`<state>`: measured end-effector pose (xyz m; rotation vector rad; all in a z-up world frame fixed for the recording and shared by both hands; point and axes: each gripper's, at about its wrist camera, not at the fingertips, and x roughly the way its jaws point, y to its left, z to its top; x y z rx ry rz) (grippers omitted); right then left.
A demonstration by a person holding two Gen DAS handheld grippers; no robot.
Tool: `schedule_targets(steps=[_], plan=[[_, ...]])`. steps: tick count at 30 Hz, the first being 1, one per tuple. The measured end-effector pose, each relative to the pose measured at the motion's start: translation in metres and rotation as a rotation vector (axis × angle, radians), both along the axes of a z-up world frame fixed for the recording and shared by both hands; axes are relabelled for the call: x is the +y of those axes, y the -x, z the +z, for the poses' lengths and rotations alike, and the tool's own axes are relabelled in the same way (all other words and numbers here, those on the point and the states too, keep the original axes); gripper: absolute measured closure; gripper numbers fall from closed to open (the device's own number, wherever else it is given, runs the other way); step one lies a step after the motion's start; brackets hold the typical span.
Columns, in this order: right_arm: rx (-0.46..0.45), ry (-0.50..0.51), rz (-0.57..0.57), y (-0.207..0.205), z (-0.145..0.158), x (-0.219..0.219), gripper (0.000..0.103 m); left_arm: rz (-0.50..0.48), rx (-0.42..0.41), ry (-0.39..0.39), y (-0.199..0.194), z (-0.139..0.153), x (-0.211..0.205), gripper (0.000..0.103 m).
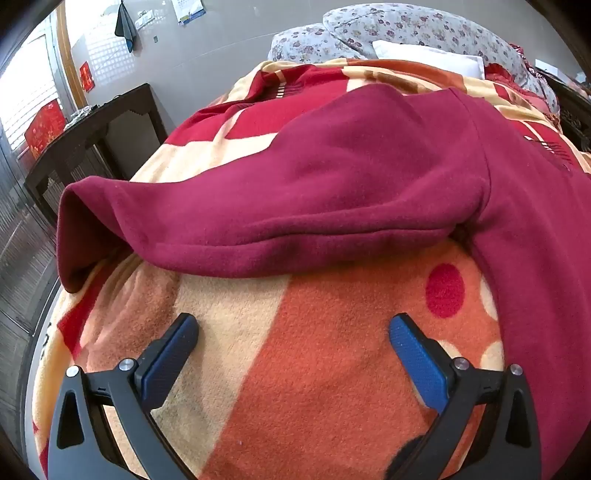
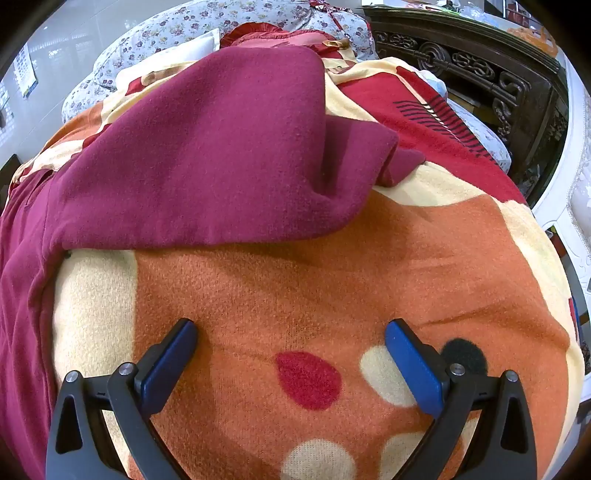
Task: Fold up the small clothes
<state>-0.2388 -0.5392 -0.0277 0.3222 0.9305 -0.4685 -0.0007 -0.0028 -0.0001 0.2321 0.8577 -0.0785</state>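
Observation:
A maroon fleece garment lies spread on an orange, cream and red patterned blanket. In the left wrist view one sleeve or leg runs left, its open cuff lifted a little. My left gripper is open and empty, just above the blanket, short of the garment's near edge. In the right wrist view the garment has a limb reaching right to an end. My right gripper is open and empty over the blanket, short of the garment.
Floral pillows and a white pillow lie at the bed's far end. A dark wooden table stands to the left of the bed. A carved dark headboard and white furniture stand to the right.

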Motion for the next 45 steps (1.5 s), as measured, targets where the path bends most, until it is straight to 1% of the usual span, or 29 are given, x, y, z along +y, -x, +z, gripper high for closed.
schedule_targets(steps=[4, 15, 19, 25, 28, 29, 30, 32, 33, 36, 40, 45], plan=[[-0.001, 0.002, 0.0, 0.0, 0.0, 0.0, 0.0, 0.0, 0.002, 0.012, 0.0, 0.0, 0.002, 0.0], [-0.001, 0.001, 0.0, 0.0, 0.0, 0.0, 0.0, -0.001, 0.005, 0.014, -0.001, -0.001, 0.0, 0.0], [-0.001, 0.001, 0.0, 0.0, 0.0, 0.0, 0.0, -0.013, 0.016, 0.022, 0.003, 0.003, 0.0, 0.0], [0.001, -0.008, 0.008, 0.003, 0.003, 0.004, 0.0, -0.044, 0.033, 0.08, 0.026, 0.016, 0.003, 0.0], [0.018, -0.003, -0.019, 0.006, 0.008, 0.007, 0.0, -0.073, -0.003, 0.084, 0.046, 0.028, -0.001, 0.0], [0.023, 0.005, -0.037, 0.011, 0.013, 0.014, 0.0, -0.084, -0.024, 0.08, 0.053, 0.033, -0.004, 0.0], [0.009, -0.004, -0.039, 0.016, 0.018, 0.021, 0.0, -0.099, -0.045, 0.079, 0.062, 0.04, -0.007, 0.0], [-0.042, -0.023, -0.023, 0.029, 0.034, 0.043, 0.0, -0.126, -0.052, 0.094, 0.071, 0.047, -0.011, 0.0], [-0.052, -0.015, -0.016, 0.033, 0.041, 0.054, 0.0, -0.147, -0.056, 0.111, 0.078, 0.052, -0.015, 0.0], [-0.095, 0.028, 0.008, 0.047, 0.07, 0.093, 0.0, -0.181, -0.079, 0.117, 0.095, 0.065, -0.027, 0.0], [-0.156, 0.017, 0.039, 0.058, 0.1, 0.135, 0.0, -0.242, -0.082, 0.139, 0.117, 0.076, -0.043, 0.0], [-0.179, 0.044, 0.073, 0.055, 0.113, 0.185, 0.0, -0.292, -0.111, 0.155, 0.139, 0.088, -0.06, 0.0]])
